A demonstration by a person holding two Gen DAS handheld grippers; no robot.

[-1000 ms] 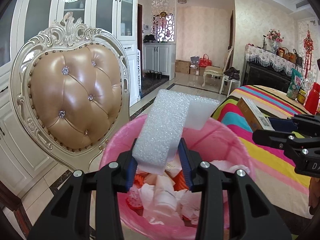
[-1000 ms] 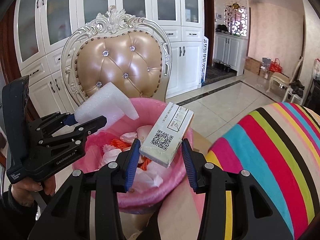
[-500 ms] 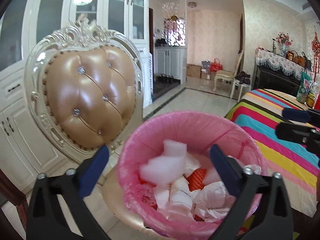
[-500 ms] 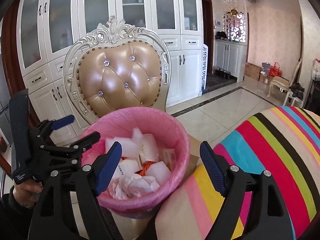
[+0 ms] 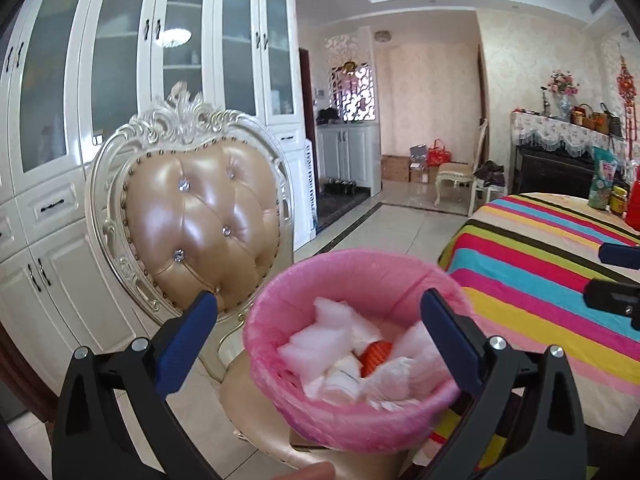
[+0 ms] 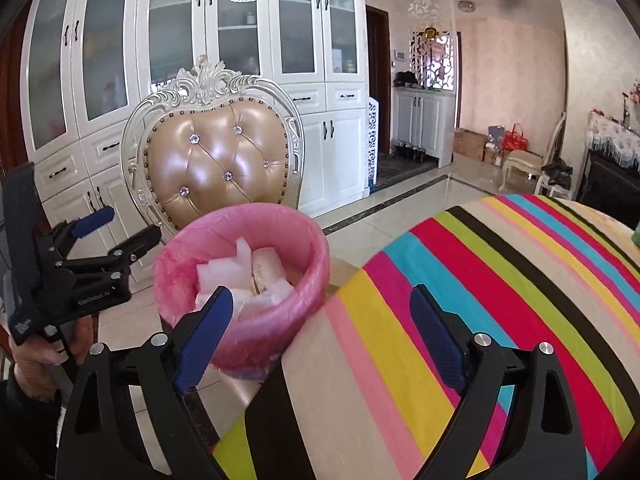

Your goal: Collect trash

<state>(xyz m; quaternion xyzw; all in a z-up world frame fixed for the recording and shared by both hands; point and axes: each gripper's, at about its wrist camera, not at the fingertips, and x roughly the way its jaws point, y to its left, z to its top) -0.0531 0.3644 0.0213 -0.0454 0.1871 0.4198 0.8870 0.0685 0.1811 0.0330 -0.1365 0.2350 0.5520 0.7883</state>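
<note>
Drop step is complete — my left gripper [image 5: 318, 330] is wide open and empty; my right gripper [image 6: 322, 330] is opening, nothing between its jaws. Trash [image 5: 340, 354] sits in the pink bin [image 5: 360, 268]. Next — find more litter.

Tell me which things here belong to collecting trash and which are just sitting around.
Part of the job:
pink-lined bin
white foam pieces in it
small carton in it
left gripper, nothing held
right gripper, jaws opening, nothing between them

Just around:
tufted chair
striped tablecloth
white cabinets
</note>
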